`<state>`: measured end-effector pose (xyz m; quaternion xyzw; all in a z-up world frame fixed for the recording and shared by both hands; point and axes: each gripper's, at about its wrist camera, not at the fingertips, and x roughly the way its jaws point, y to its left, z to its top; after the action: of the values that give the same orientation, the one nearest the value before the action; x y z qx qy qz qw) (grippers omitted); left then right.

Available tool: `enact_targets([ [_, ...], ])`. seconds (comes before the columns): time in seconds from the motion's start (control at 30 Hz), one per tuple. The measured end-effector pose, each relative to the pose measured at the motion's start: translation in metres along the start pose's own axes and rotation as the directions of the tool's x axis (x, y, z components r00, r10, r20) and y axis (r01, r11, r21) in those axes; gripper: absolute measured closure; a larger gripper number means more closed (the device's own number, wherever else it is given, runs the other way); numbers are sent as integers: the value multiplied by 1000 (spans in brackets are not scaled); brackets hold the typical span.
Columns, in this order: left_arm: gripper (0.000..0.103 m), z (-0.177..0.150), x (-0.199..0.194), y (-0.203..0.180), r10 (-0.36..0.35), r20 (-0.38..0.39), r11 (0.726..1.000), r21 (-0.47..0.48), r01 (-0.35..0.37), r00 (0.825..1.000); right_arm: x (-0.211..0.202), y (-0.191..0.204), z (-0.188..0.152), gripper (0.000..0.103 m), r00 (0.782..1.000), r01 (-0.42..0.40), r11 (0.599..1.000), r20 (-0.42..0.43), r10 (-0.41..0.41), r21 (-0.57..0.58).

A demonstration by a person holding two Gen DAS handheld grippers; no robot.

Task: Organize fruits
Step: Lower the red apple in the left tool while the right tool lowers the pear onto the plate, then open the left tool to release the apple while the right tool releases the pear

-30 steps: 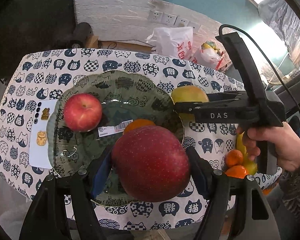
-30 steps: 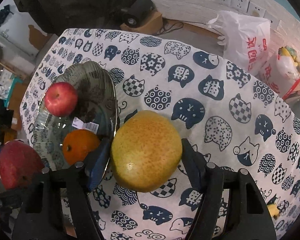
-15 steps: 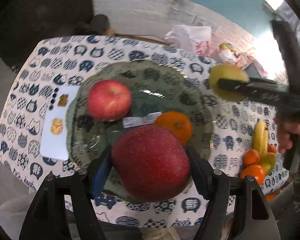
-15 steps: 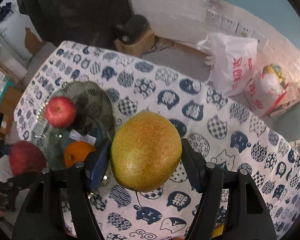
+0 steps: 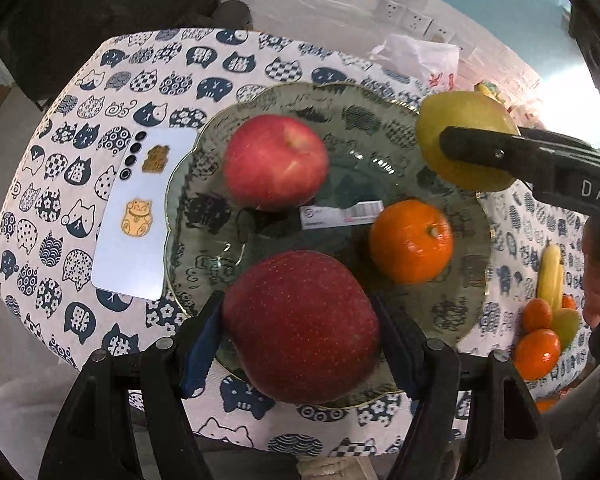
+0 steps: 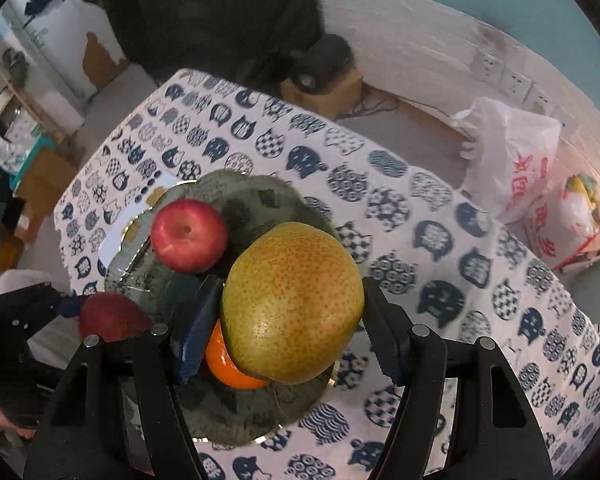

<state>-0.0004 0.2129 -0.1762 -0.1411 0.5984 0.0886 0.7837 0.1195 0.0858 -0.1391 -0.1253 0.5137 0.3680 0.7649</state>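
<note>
My left gripper (image 5: 300, 326) is shut on a large dark red apple (image 5: 300, 326) and holds it over the near edge of the glass plate (image 5: 384, 120). On the plate lie a smaller red apple (image 5: 274, 160) and an orange (image 5: 410, 240). My right gripper (image 6: 292, 302) is shut on a yellow-green pear (image 6: 292, 302) and holds it above the plate's right side (image 6: 252, 196), over the orange (image 6: 230, 372). The pear (image 5: 464, 120) and right gripper also show in the left wrist view. The dark red apple (image 6: 112, 316) shows at the left of the right wrist view.
A white phone (image 5: 136, 216) lies left of the plate on the cat-print tablecloth (image 5: 100, 120). A banana (image 5: 550, 276) and small oranges (image 5: 536, 352) lie at the table's right edge. Plastic bags (image 6: 508, 156) stand on the floor behind the table.
Both grippers have moved in over the plate with their fruits. The pear has come from beside the plate's right rim to above it, over the orange.
</note>
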Motion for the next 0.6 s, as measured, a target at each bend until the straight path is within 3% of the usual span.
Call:
enact_targets([
  [0.23,30,0,16,8,-17,-32,1000,-24,16,999,27,18,3,34,999,5,999,-48,-6,-37],
  [0.3,38,1,13,8,-14,-20,1000,-24,13,1000,34,21,2,34,998,13,999,-59,-15,-45],
  [0.6,34,6,6,8,17,-6,999,-29,-17,1000,40,15,4,33,997,20,1000,-71,-21,-15],
])
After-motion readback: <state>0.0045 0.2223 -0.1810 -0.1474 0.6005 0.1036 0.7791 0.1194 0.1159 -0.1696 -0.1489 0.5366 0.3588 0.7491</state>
